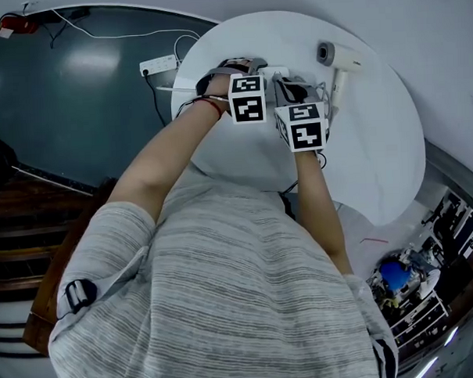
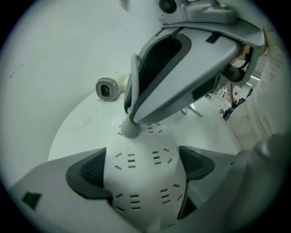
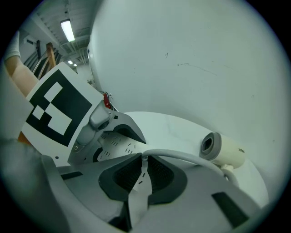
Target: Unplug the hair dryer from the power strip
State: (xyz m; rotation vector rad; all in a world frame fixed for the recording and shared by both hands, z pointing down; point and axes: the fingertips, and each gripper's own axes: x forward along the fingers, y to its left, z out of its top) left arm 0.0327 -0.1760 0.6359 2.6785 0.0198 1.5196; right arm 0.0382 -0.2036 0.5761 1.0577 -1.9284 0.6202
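Observation:
A white power strip (image 2: pixel 136 200) lies on the round white table (image 1: pixel 376 155); my left gripper (image 2: pixel 142 170) is shut on it, a dark pad pressing each long side. My right gripper (image 3: pixel 142 170) points steeply down and is shut on the hair dryer's white plug (image 2: pixel 131 129), which sits in the strip's far end. From the plug the grey cord (image 3: pixel 182 157) curves over to the cream hair dryer (image 3: pixel 223 149), which lies on the table behind and is also seen in the head view (image 1: pixel 334 58). From the head, the marker cubes hide both sets of jaws.
A second power strip (image 1: pixel 159 65) with a white cable lies on the dark floor left of the table. Wooden furniture (image 1: pixel 18 209) stands at the left and cluttered shelves (image 1: pixel 413 286) at the lower right. The table rim curves close behind the hair dryer.

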